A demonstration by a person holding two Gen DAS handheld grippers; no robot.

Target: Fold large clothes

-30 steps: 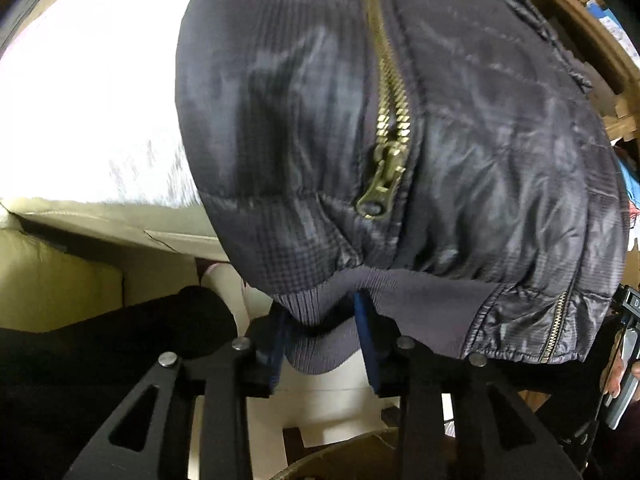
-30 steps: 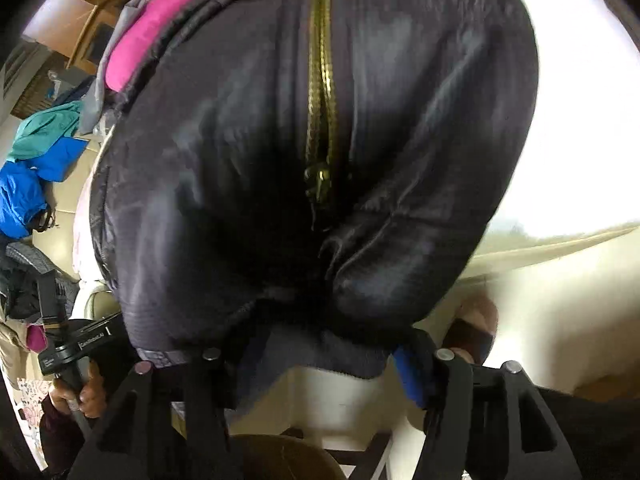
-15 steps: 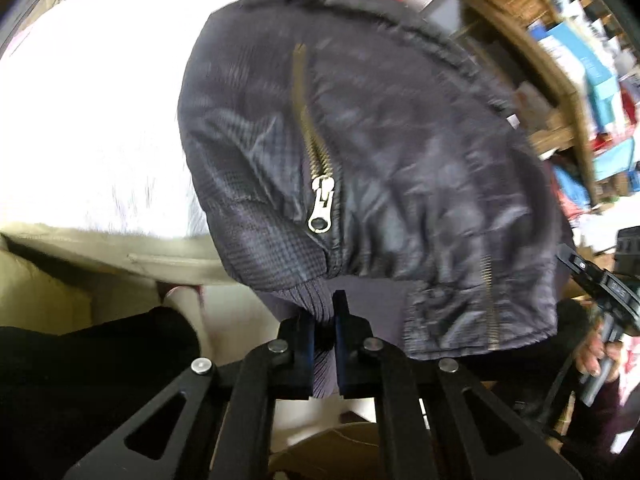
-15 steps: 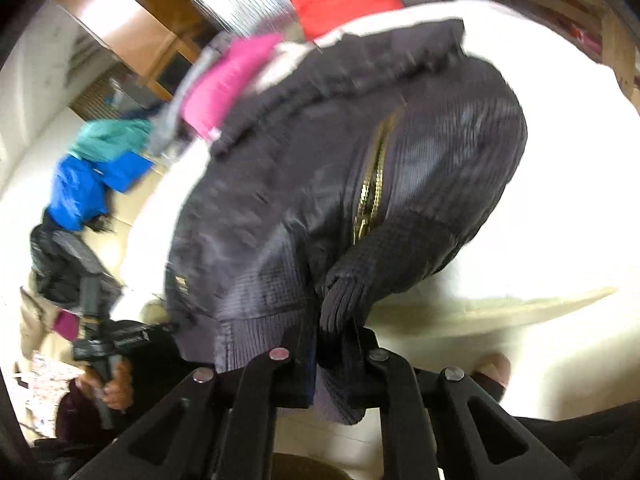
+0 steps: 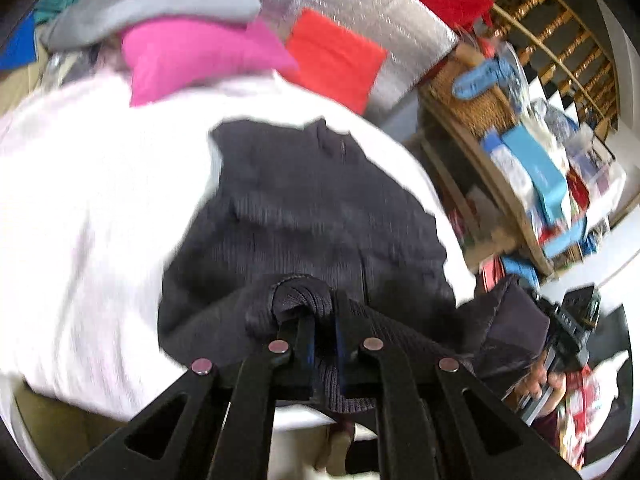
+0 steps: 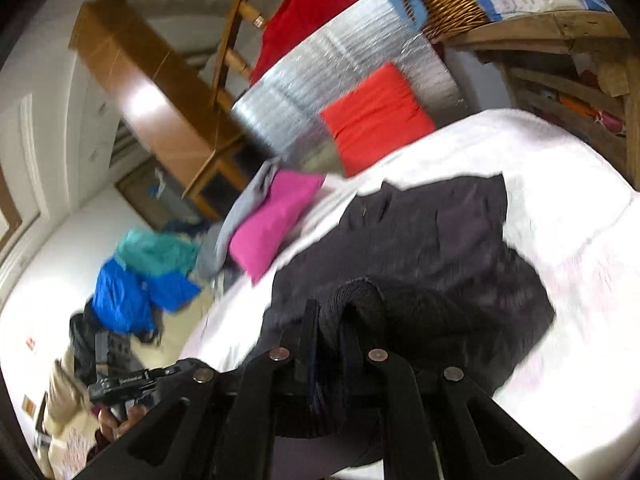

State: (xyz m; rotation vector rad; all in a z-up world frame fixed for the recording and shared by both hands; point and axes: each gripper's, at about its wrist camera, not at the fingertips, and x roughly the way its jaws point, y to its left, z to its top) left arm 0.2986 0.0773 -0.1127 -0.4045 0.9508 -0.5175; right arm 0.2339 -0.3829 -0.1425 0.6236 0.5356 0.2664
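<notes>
Left gripper [image 5: 322, 326] pinched the jacket [image 5: 312, 216] hem, fingers nearly together. Right gripper [image 6: 330, 332] likewise clamped the hem. Jacket lay mid-bed [image 5: 80, 208], near edge lifted.

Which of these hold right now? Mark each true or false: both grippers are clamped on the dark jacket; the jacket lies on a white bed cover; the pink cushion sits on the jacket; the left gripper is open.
1. Both grippers are clamped on the dark jacket. True: left gripper and right gripper each pinch its ribbed hem.
2. The jacket lies on a white bed cover. True.
3. The pink cushion sits on the jacket. False: it lies beyond it, apart.
4. The left gripper is open. False: shut on fabric.
</notes>
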